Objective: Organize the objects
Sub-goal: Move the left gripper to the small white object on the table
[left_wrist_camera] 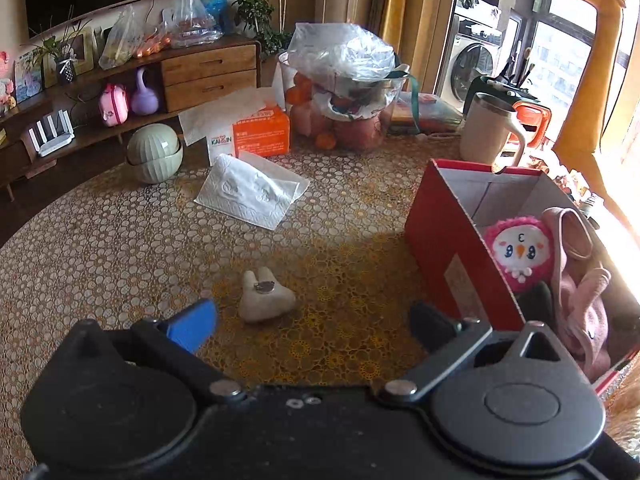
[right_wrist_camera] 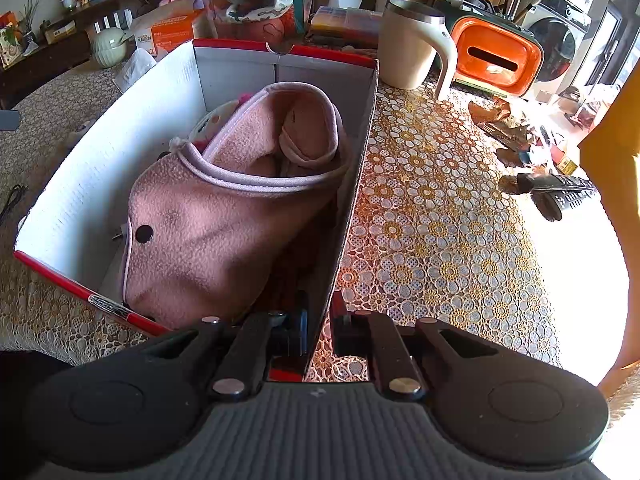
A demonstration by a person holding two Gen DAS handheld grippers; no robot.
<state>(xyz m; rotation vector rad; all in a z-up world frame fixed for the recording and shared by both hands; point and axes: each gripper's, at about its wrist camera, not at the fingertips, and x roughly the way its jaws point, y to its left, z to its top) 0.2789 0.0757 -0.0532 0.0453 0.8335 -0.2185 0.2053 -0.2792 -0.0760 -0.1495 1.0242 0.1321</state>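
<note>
Left wrist view: left gripper (left_wrist_camera: 314, 322) nearest cam, fingers spread wide, nothing between them; blue-padded finger (left_wrist_camera: 194, 326) on one side, black one on the other. Just ahead of the gap, a small beige plush toy (left_wrist_camera: 266, 296) w/ a metal clip on top lies on the lace-covered surface (left_wrist_camera: 120, 248), not touching either finger. Red shoe box (left_wrist_camera: 444, 240) stands to the right of it, open top, white inside. In the box: pink owl plush (left_wrist_camera: 518, 250) upright, pink fleece garment (left_wrist_camera: 580, 280) beside it. Farther back on the surface: folded white tissue (left_wrist_camera: 250, 190), orange tissue pack (left_wrist_camera: 260, 136), green ribbed bowls (left_wrist_camera: 154, 154) stacked rim to rim, clear fruit container (left_wrist_camera: 340, 104) w/ plastic bag over it, cream mug (left_wrist_camera: 486, 130).

Right wrist view: right gripper (right_wrist_camera: 320, 336) closed on the box's right-hand wall, one finger inside, one outside, at the near corner. Red shoe box (right_wrist_camera: 100, 160) fills the left half of frame; pink fleece garment (right_wrist_camera: 208, 232) takes up most of the interior, w/ owl plush (right_wrist_camera: 212, 120) partly hidden behind it. Cream mug (right_wrist_camera: 408, 44) stands just past the far right corner of the box, orange tissue holder (right_wrist_camera: 494, 54) beside the mug. Remote control (right_wrist_camera: 568, 196) lies well apart, near the sunlit edge of the surface.
</note>
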